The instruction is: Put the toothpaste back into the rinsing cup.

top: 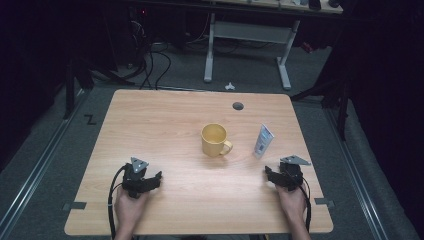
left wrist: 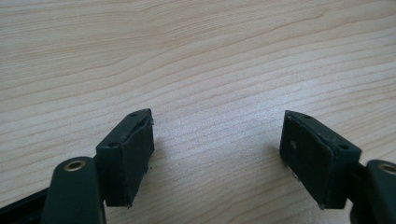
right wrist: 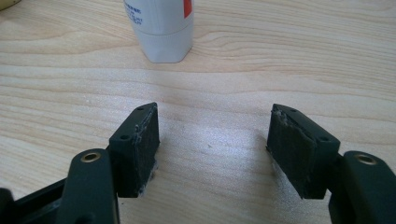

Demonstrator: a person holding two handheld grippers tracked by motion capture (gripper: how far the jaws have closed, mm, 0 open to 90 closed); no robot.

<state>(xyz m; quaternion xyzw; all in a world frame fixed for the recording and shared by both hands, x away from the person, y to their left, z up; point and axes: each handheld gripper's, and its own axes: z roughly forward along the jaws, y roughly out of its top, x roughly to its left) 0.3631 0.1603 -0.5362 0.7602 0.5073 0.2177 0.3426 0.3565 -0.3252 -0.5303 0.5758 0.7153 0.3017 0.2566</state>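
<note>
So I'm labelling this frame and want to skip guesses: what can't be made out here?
- Tube print: too small in the high view; in the right gripper view its top is cut off by the upper edge.
- Mug inside: its bottom is hidden by its own wall in the high view.
- Items on the far desk: cut off by the top edge, dark.
- Small white thing on the floor: too small to identify.

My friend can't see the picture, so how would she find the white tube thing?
Start at the wooden table and find the yellow mug near its middle. Just right of the mug, standing upright on its cap, is the tube, ahead of the right gripper. It is white with blue print, slim and flat, unlike the round mug.
</note>
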